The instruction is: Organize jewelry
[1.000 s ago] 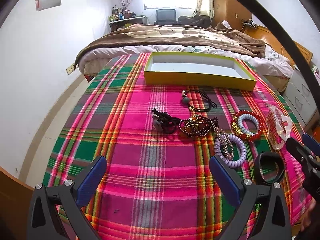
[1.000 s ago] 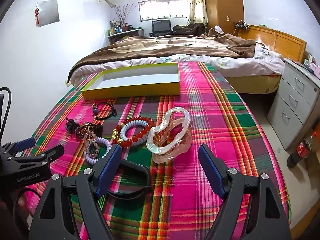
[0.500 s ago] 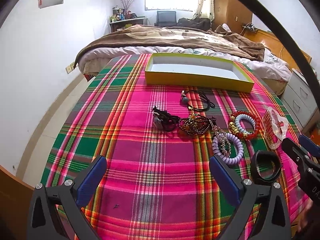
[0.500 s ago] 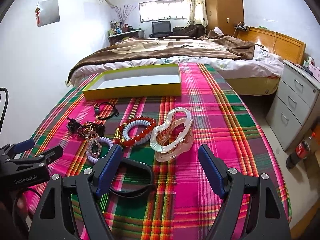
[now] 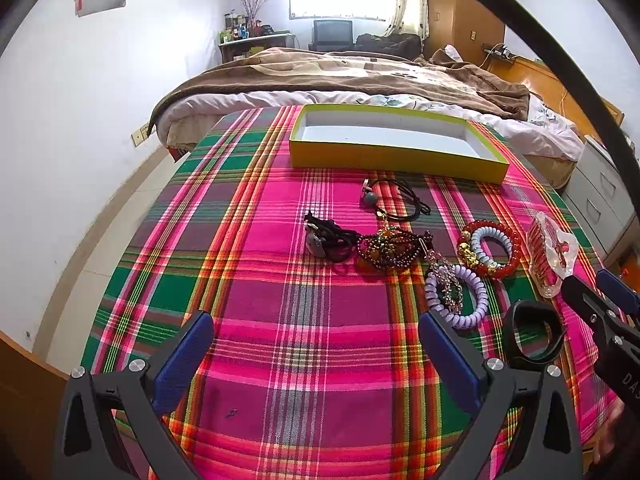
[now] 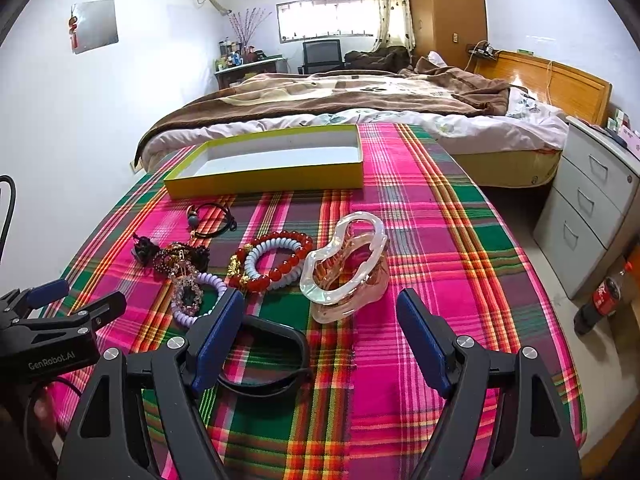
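Note:
Jewelry lies in a row on the plaid tablecloth (image 5: 280, 300): a black hair tie (image 5: 328, 238), dark beaded bracelets (image 5: 390, 246), a lilac coil band (image 5: 460, 300), a red bead bracelet (image 5: 504, 244), a clear hair claw (image 6: 346, 264), a black bangle (image 6: 272, 356) and a black cord necklace (image 5: 400, 196). An empty yellow box (image 5: 392, 160) sits behind them. My left gripper (image 5: 316, 356) is open near the front edge, nothing between its fingers. My right gripper (image 6: 320, 332) is open just short of the hair claw, its left finger over the bangle.
A bed (image 6: 360, 96) with a brown blanket stands behind the table. Grey drawers (image 6: 592, 208) and a cola bottle (image 6: 604, 300) on the floor are to the right. A white wall (image 5: 80, 140) runs along the left.
Both grippers have eased back slightly from the jewelry. They stay open and nothing on the table has moved.

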